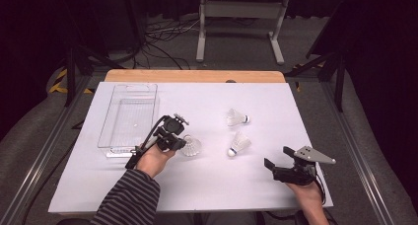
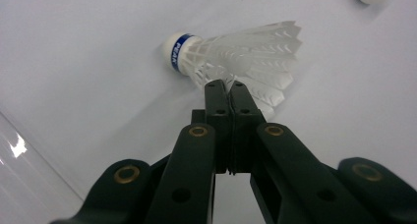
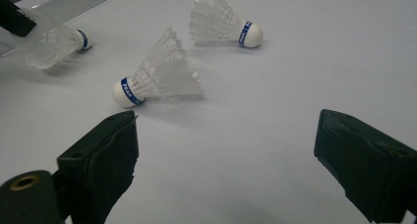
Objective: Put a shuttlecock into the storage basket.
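Three white shuttlecocks with blue-banded corks lie on the white table sheet (image 1: 207,185). My left gripper (image 1: 180,143) (image 2: 226,88) is shut on the feather skirt of the left shuttlecock (image 1: 192,147) (image 2: 246,57), which rests on the sheet with its cork pointing away from the jaws. Another shuttlecock (image 1: 237,117) (image 3: 221,22) lies farther back at centre right. The third shuttlecock (image 1: 240,143) (image 3: 157,74) lies just ahead of my right gripper (image 1: 277,157) (image 3: 228,135), which stands open above bare sheet with nothing between its fingers.
A clear plastic tray (image 1: 105,136) (image 2: 19,184) sits at the left of the sheet, close beside my left hand. The wooden table edge (image 1: 197,76) runs along the back. Beyond it are a dark floor, cables and a white stand (image 1: 241,10).
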Available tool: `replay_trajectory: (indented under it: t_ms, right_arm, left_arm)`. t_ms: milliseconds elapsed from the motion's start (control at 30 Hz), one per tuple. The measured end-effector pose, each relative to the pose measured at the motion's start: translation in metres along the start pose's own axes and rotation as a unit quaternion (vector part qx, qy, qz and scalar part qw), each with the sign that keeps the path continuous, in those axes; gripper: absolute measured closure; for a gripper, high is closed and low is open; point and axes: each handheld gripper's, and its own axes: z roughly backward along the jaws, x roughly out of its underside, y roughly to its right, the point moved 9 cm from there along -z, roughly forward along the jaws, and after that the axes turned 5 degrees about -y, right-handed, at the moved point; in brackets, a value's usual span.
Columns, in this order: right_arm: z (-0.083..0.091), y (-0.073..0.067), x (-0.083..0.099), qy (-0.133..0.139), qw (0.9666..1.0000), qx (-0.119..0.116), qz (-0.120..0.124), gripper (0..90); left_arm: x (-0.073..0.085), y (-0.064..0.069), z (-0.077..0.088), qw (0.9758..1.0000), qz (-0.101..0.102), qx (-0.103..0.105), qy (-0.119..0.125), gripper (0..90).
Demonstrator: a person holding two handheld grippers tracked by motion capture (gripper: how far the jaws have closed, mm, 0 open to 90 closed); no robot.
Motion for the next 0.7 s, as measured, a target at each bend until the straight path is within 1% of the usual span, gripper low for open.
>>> replay_trajectory:
  t_ms: [333, 367, 467, 633, 700]
  right_arm:
    - [0.0, 0.0, 0.0, 0.0, 1.0, 0.0, 0.0, 10.4]
    - [0.0, 0.0, 0.0, 0.0, 1.0, 0.001, -0.001, 10.4]
    - [-0.001, 0.0, 0.0, 0.0, 1.0, 0.001, -0.001, 10.4]
    - [-0.001, 0.0, 0.0, -0.001, 1.0, 0.001, -0.001, 10.4]
    - [-0.001, 0.0, 0.0, -0.001, 1.0, 0.001, -0.001, 10.4]
  left_arm:
    - [0.002, 0.002, 0.01, 0.9999, -0.005, 0.009, 0.013, 89.6]
    - [0.002, 0.002, 0.012, 0.9998, -0.009, 0.01, 0.016, 89.7]
    - [0.003, 0.002, 0.015, 0.9996, -0.007, 0.018, 0.02, 89.7]
    - [0.005, 0.0, 0.022, 0.9993, -0.003, 0.024, 0.029, 89.6]
    - [0.005, -0.001, 0.023, 0.9993, -0.002, 0.025, 0.029, 89.7]
